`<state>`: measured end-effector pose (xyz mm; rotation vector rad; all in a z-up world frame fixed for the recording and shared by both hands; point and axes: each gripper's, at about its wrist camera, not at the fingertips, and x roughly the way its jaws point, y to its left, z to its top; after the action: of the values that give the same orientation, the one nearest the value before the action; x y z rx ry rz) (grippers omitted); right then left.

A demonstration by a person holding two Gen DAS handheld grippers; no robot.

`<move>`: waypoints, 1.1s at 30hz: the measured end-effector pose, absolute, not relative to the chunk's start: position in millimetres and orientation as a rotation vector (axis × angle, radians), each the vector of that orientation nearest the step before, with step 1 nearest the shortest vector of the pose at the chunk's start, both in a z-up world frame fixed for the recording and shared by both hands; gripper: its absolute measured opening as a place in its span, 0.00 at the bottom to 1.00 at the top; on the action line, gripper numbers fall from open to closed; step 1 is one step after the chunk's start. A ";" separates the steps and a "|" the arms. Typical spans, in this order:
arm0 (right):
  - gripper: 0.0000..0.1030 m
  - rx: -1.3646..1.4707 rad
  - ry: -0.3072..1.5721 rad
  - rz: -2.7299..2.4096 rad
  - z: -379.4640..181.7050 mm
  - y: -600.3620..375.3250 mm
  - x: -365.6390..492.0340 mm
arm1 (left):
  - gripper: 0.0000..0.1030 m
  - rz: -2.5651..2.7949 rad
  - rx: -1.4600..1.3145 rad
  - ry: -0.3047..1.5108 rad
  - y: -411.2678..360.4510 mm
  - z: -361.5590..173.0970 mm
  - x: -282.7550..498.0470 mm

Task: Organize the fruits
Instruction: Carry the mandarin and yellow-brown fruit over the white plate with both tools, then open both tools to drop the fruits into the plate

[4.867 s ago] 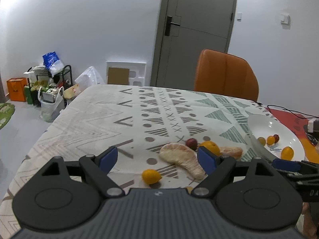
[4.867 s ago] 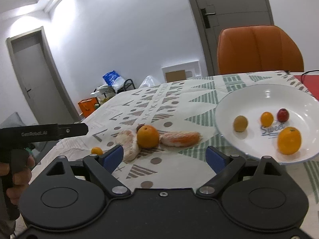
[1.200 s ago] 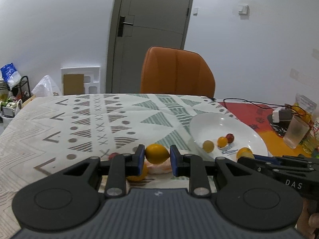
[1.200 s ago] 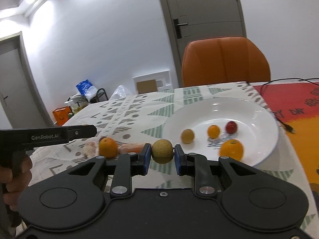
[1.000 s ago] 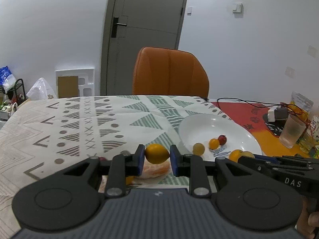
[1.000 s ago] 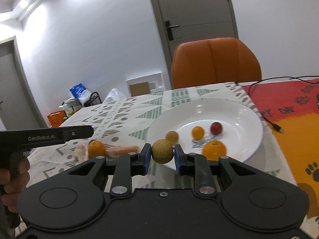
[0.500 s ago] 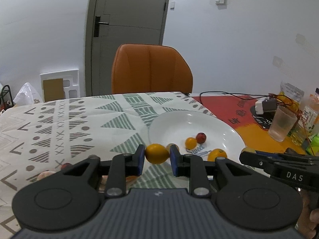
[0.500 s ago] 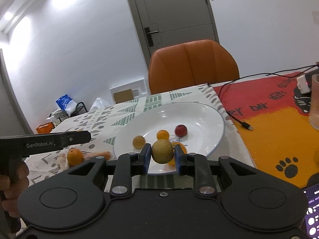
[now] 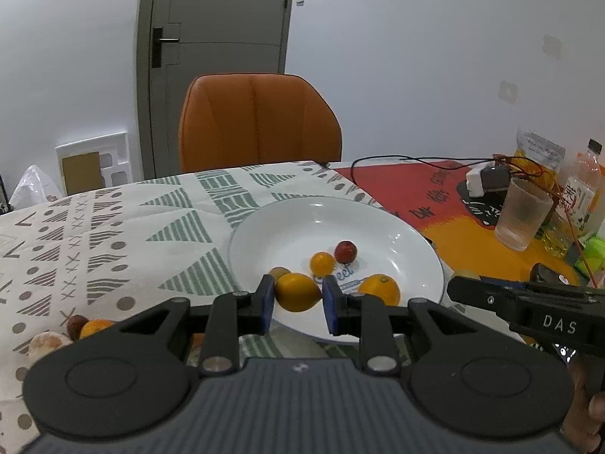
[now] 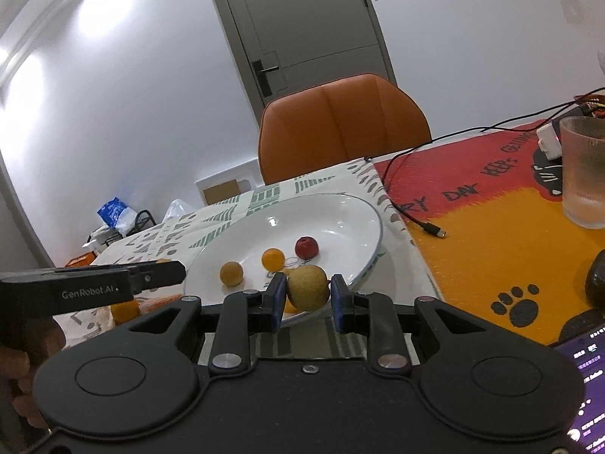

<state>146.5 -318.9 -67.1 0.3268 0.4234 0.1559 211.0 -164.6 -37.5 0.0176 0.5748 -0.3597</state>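
My left gripper (image 9: 297, 300) is shut on a yellow lemon-shaped fruit (image 9: 293, 289), held over the near rim of the white plate (image 9: 412, 232). Inside the plate lie a red fruit (image 9: 345, 251), a small orange one (image 9: 322, 263), a brownish one (image 9: 279, 273) and a bigger orange (image 9: 379, 289). My right gripper (image 10: 308, 297) is shut on a round brown-green fruit (image 10: 308, 283) at the plate's (image 10: 363, 215) near edge. An orange (image 9: 92, 327), a dark red fruit (image 9: 75, 324) and a peeled segment (image 9: 47, 342) lie on the patterned cloth to the left.
An orange chair (image 9: 257, 121) stands behind the table. On the red and orange mat to the right are a frosted glass (image 10: 584, 174), a black cable (image 10: 423, 223), bottles and packets (image 9: 578, 189). A lit phone (image 10: 582, 378) lies at the near right.
Both grippers, open and empty several seconds ago, now grip fruit. Over the last second both swung right towards the plate, which now looks nearer and more central.
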 end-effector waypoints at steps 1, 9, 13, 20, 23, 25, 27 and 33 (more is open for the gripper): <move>0.23 0.330 0.422 0.155 -67.6 -320.1 146.7 | 0.25 -0.362 0.021 0.576 -166.7 -38.1 211.9; 0.23 0.340 0.423 0.150 -72.2 -322.1 152.0 | 0.30 -0.384 0.020 0.564 -177.8 -38.7 219.1; 0.23 0.342 0.423 0.158 -72.9 -320.4 155.7 | 0.33 -0.372 0.014 0.565 -176.6 -34.2 221.8; 0.23 0.337 0.428 0.165 -72.9 -317.1 162.2 | 0.63 -0.341 0.010 0.569 -163.0 -35.3 218.9; 0.23 0.337 0.427 0.167 -71.7 -314.7 165.2 | 0.69 -0.326 0.009 0.566 -155.9 -35.0 217.2; 0.23 0.332 0.425 0.170 -70.5 -311.7 169.0 | 0.72 -0.312 0.014 0.560 -150.9 -34.1 215.2; 0.23 0.320 0.424 0.169 -69.4 -308.1 173.1 | 0.73 -0.296 0.019 0.554 -145.4 -33.0 213.0; 0.33 0.315 0.396 0.164 -63.1 -300.1 177.9 | 0.76 -0.230 -0.002 0.547 -122.5 -29.6 210.6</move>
<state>177.9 -300.1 -63.1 0.3153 0.3958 0.1636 210.6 -122.5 -29.6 -0.0021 0.5465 -0.2301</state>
